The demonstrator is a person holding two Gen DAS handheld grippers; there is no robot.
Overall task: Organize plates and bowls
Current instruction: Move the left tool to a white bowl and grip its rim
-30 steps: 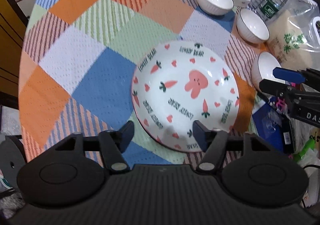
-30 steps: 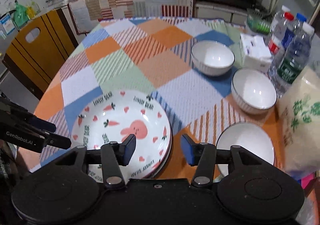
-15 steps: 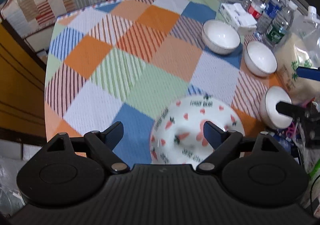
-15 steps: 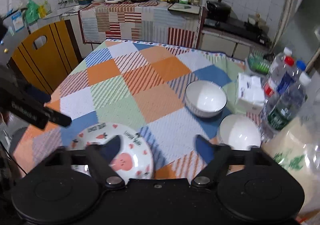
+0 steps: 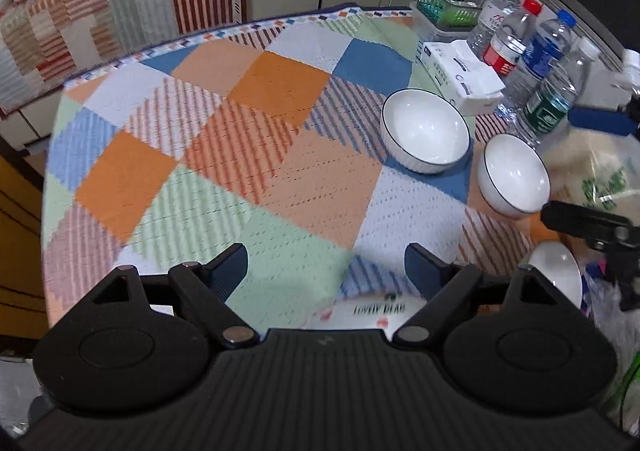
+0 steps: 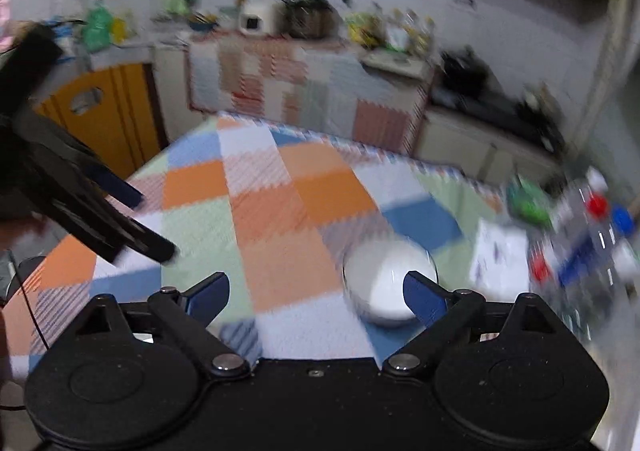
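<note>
Left gripper (image 5: 326,269) closing on nothing, right gripper (image 6: 316,293) spread empty above tablecloth (image 5: 248,155)

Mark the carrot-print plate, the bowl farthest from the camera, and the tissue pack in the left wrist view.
carrot-print plate (image 5: 370,311): left wrist view, on the lettered rim showing between the tool's fingers.
farthest bowl (image 5: 425,131): left wrist view, on its white inside.
tissue pack (image 5: 460,77): left wrist view, on its top face.
</note>
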